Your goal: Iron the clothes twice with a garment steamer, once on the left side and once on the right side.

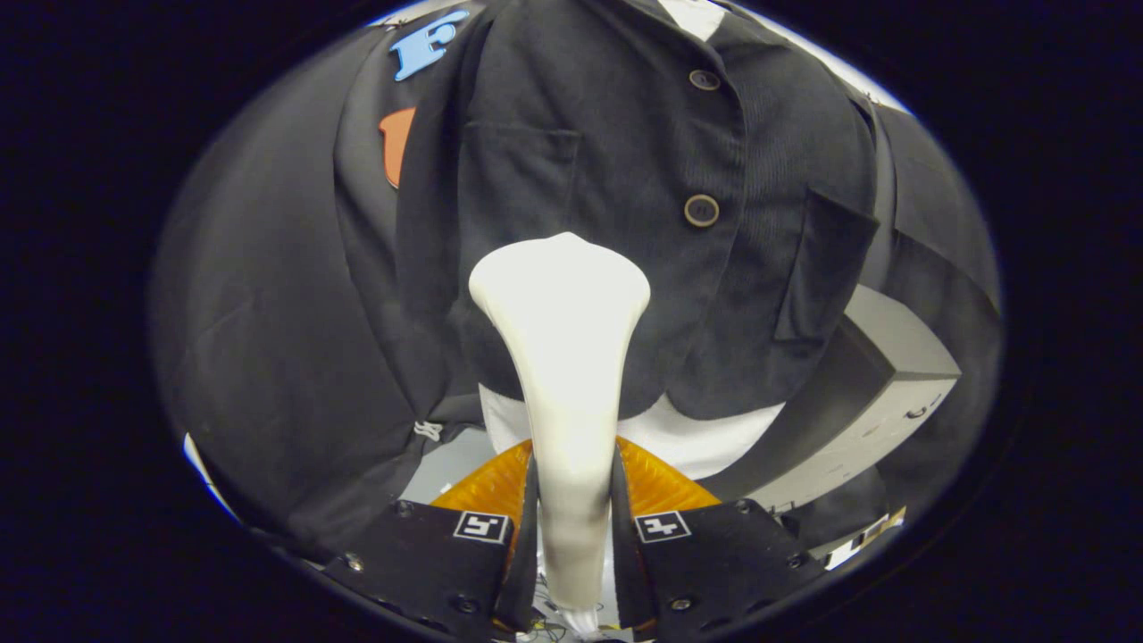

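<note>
Gripping the garment steamer (561, 357) by its slim handle, gripper (571, 527) closed narrow with both fingers pressed against the handle's two sides, one finger (527, 536) on the left flank and the other on the right. Handle running straight up out of the gap between the jaws; wide flared head well ahead of the fingertips, rounded top edge pointing at the garment. Head overlapping the lower front of a dark jacket (625, 179), just left of the button line and below the lower button (701, 210); contact with the cloth or a small gap, cannot tell. Second button (704, 79) higher up on the same placket. Chest pocket (518, 170) above and left of the steamer head; flap pocket (821, 268) off to the right, clear of it. Jacket hanging upright over a white garment (705, 442), whose hem shows below the jacket's lower edge on either side of the handle. Orange ribbed piece (487, 482) sitting just beyond the fingers, behind the handle's base. Pale grey box-shaped unit (880, 375) to the right, behind the jacket's right edge, well apart from the steamer. Dark cloth (268, 313) draped to the left of the jacket.
</note>
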`<state>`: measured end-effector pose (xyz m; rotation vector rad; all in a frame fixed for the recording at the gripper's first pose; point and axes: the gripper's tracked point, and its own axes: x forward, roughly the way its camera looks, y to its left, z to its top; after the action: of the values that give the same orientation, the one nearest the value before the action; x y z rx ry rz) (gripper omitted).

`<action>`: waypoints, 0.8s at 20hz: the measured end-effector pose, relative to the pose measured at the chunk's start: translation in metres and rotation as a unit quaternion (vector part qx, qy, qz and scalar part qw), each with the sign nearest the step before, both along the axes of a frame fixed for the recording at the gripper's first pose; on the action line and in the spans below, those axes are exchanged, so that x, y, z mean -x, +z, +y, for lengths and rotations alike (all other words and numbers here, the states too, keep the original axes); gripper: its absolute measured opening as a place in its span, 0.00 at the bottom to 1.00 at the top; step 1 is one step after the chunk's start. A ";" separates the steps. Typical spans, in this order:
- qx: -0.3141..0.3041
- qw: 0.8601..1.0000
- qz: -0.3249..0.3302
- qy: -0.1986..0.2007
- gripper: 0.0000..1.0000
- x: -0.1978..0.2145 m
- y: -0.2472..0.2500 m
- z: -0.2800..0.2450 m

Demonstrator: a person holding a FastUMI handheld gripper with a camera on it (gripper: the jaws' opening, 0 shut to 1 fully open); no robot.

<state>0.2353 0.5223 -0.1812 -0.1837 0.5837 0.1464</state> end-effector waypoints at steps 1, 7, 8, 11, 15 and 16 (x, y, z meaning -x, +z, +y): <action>-0.002 1.000 0.005 -0.001 0.38 0.002 -0.005 0.001; -0.003 0.999 0.038 -0.002 0.38 0.007 -0.044 -0.003; -0.001 0.999 0.042 0.000 0.38 0.008 -0.048 -0.004; -0.005 0.999 0.052 0.006 0.38 0.012 -0.052 -0.003; -0.019 0.998 0.052 0.015 0.38 0.018 -0.036 -0.012; -0.024 0.998 0.049 0.016 0.38 0.018 -0.030 -0.014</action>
<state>0.2178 0.5079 -0.2115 -0.1394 0.6738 0.2010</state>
